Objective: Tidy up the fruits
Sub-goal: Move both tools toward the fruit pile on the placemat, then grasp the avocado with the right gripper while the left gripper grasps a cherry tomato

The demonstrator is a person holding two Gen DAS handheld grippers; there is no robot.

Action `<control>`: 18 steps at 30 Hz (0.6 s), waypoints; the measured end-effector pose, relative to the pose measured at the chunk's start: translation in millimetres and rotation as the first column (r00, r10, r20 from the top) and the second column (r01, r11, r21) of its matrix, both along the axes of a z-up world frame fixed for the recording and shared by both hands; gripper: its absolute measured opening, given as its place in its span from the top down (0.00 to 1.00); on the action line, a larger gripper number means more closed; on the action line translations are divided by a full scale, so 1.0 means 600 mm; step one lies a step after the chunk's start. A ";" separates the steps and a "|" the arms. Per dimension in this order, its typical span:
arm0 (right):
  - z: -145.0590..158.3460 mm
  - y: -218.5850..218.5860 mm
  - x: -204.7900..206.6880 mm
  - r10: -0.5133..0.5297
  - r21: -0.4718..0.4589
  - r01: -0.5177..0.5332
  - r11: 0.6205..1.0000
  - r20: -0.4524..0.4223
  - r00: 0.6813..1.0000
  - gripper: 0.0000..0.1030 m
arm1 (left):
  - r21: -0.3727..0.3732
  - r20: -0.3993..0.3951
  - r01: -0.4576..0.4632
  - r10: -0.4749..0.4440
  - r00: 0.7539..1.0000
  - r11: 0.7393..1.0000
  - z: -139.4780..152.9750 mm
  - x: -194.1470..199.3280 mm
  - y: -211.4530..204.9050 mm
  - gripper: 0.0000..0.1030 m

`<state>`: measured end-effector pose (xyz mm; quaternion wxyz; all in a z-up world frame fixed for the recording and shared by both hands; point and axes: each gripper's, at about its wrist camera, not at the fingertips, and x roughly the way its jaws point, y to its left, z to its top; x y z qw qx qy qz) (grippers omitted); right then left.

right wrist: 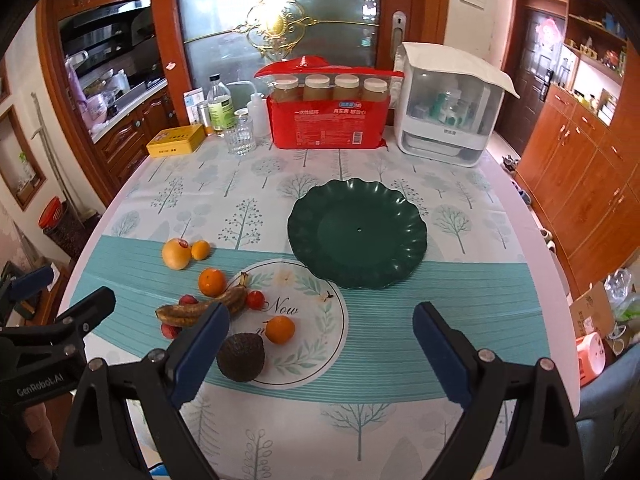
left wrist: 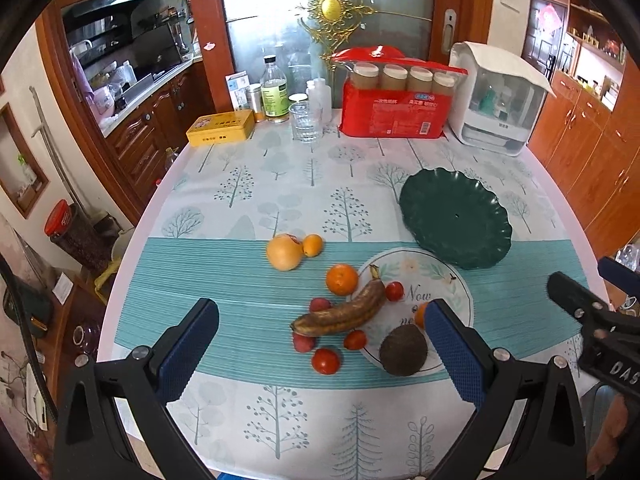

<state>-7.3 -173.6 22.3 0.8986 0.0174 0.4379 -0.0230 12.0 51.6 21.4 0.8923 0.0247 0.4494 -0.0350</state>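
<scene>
Loose fruit lies on the tablecloth: a brown banana (left wrist: 340, 312) (right wrist: 200, 309), a dark avocado (left wrist: 403, 350) (right wrist: 241, 357), an orange (left wrist: 341, 279) (right wrist: 212, 281), a yellow grapefruit (left wrist: 284, 257) (right wrist: 176, 254) touching a small orange (left wrist: 312, 244) (right wrist: 200, 249), and several small red fruits (left wrist: 325, 361) (right wrist: 255, 299). An empty dark green plate (left wrist: 456, 218) (right wrist: 357, 233) sits to the right. My left gripper (left wrist: 320, 340) is open above the fruit. My right gripper (right wrist: 320, 344) is open, empty, in front of the plate.
At the table's back stand a yellow tin (left wrist: 221, 128), a bottle (left wrist: 274, 94), a glass (left wrist: 306, 120), a red pack of cups (left wrist: 396, 100) and a white appliance (left wrist: 498, 100). Wooden cabinets (right wrist: 580, 168) line the right side. The table edge curves on both sides.
</scene>
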 end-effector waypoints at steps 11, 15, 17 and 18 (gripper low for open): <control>0.009 0.010 0.002 -0.094 0.052 0.093 0.994 0.000 0.996 0.10 | 0.006 0.078 0.036 -0.036 0.996 0.999 0.003 0.018 0.064 0.01; -0.004 0.022 0.001 -0.088 0.028 0.088 0.996 -0.021 0.996 0.13 | -0.013 0.043 0.066 -0.066 0.997 0.998 -0.015 0.028 0.073 0.01; -0.017 0.025 0.004 -0.088 0.028 0.090 0.996 -0.050 0.995 0.16 | -0.023 0.018 0.080 -0.080 0.997 0.997 -0.028 0.031 0.075 0.01; -0.024 0.026 0.006 -0.090 0.024 0.092 0.996 -0.063 0.994 0.18 | -0.034 0.003 0.091 -0.091 0.996 0.995 -0.036 0.034 0.077 0.01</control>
